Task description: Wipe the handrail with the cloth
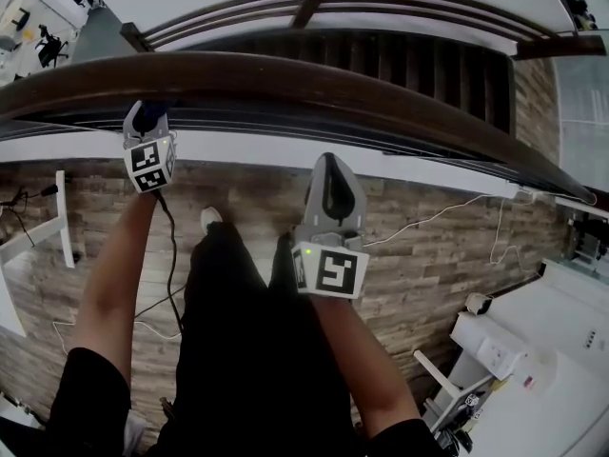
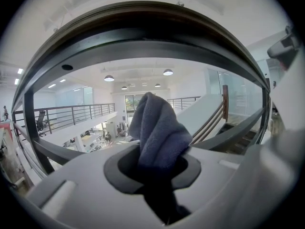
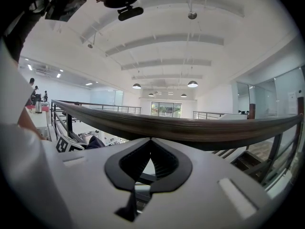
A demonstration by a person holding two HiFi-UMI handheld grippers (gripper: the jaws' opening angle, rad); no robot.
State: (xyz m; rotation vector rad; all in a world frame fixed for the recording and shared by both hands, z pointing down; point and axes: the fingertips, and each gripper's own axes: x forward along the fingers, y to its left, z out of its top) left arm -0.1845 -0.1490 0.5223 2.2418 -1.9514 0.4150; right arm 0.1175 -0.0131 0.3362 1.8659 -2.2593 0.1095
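Observation:
A dark brown wooden handrail (image 1: 314, 89) runs across the head view from left to right. My left gripper (image 1: 147, 127) is just under its near edge, shut on a blue-grey cloth (image 1: 149, 114) that pokes up against the rail. In the left gripper view the cloth (image 2: 157, 128) stands bunched out of my left gripper (image 2: 160, 155), with the handrail (image 2: 143, 25) arching close above. My right gripper (image 1: 329, 168) hangs lower and nearer to me, apart from the rail. Its tips (image 3: 150, 140) meet on nothing, with the handrail (image 3: 190, 127) just beyond.
Black metal rails (image 1: 285, 127) run under the handrail, and a staircase (image 1: 409, 65) drops beyond it. A wood-plank floor (image 1: 428, 255) carries loose cables (image 1: 438, 215). White furniture (image 1: 542, 350) stands at the lower right and a white frame (image 1: 65, 219) at the left. My legs are below.

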